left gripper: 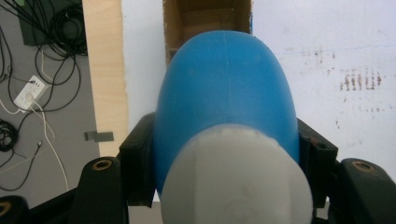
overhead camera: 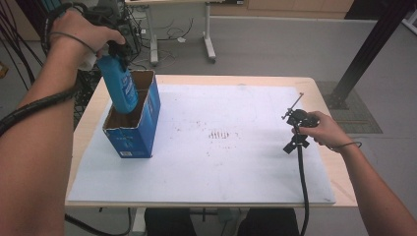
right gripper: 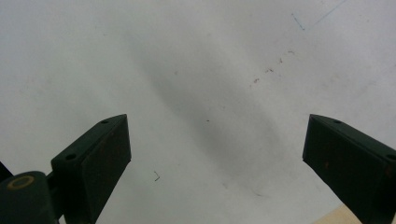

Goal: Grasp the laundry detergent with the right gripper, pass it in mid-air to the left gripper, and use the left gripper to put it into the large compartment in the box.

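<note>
So the left gripper (overhead camera: 114, 49) has its jaws clamped on the blue bottle (overhead camera: 119, 86), right up at the shoulder just under the white cap (left gripper: 236, 179). The bottle hangs below the tongs, tilted, with its lower end already inside the open top of the blue cardboard box (overhead camera: 135, 130). In the left gripper view the box mouth sits straight ahead of the jaws, past the bottle's body.

Handling-wise, my guess: smooth rounded plastic, so probably a bit slippery, and stiff enough not to squash under the pads. Can't tell if it's full, so weight is unknown. Gripping near the cap looks like the smart spot, since the shoulder narrows there and the body can swing down into the box. The box itself looks light and could easily scoot or tip if the bottle drags on its wall.

Over on the right, the right gripper (overhead camera: 296, 129) has its jaws spread wide with nothing between them, hovering over the white mat (right gripper: 196, 70), well apart from the bottle.
</note>
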The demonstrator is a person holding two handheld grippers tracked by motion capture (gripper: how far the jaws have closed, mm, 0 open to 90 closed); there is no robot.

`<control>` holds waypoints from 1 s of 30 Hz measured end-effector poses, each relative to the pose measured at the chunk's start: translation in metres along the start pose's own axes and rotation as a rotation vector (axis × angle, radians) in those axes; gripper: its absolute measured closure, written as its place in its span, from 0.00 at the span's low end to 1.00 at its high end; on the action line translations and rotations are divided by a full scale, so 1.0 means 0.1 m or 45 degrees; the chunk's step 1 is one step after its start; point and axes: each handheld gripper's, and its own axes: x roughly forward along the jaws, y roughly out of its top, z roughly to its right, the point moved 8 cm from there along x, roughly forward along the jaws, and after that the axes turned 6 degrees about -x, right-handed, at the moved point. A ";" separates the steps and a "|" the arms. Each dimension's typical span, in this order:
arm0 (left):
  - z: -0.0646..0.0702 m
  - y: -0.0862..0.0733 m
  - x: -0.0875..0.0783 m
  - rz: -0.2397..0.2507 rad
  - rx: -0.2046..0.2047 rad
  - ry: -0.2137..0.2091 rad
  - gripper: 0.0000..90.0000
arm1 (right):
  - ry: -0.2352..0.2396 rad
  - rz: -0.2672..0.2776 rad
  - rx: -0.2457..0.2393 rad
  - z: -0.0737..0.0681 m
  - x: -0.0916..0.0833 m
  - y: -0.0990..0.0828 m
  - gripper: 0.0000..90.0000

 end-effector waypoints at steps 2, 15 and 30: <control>-0.01 -0.01 0.06 -0.005 -0.007 0.000 0.42 | -0.001 0.001 0.001 0.00 0.00 0.00 0.09; -0.03 -0.06 0.40 -0.034 0.006 -0.012 0.42 | 0.007 0.009 0.003 0.00 0.01 0.00 0.09; -0.03 -0.12 0.79 -0.059 0.000 -0.033 0.42 | 0.000 -0.008 0.006 0.01 0.00 -0.01 0.09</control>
